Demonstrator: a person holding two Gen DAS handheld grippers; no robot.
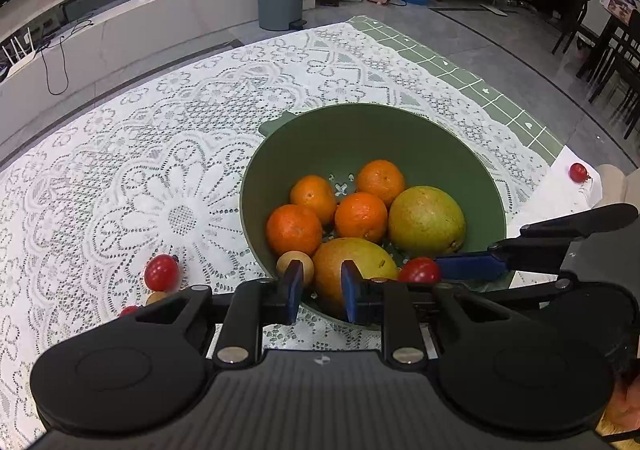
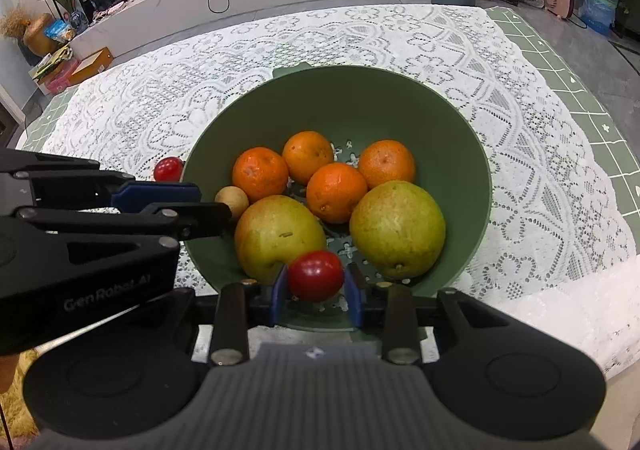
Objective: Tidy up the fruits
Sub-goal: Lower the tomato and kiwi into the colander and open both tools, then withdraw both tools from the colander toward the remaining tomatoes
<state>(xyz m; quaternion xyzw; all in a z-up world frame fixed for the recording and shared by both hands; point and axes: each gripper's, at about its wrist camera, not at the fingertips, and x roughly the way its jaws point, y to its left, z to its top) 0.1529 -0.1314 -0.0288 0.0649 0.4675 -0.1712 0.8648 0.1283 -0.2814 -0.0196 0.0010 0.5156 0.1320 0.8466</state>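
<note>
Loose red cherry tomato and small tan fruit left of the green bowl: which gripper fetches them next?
Left, probably. The left gripper is shut and empty at the green colander bowl's near rim, on the side where the loose red cherry tomato lies. The right gripper has a red cherry tomato between its fingers over the bowl.

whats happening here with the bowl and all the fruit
A person with a gripper in each hand is gathering fruit into a green colander bowl. The right gripper holds a cherry tomato between its pads over the near rim. The left gripper is shut and empty beside the bowl. Four oranges, two pears and a small tan fruit already lie inside. More cherry tomatoes wait on the lace tablecloth.
</note>
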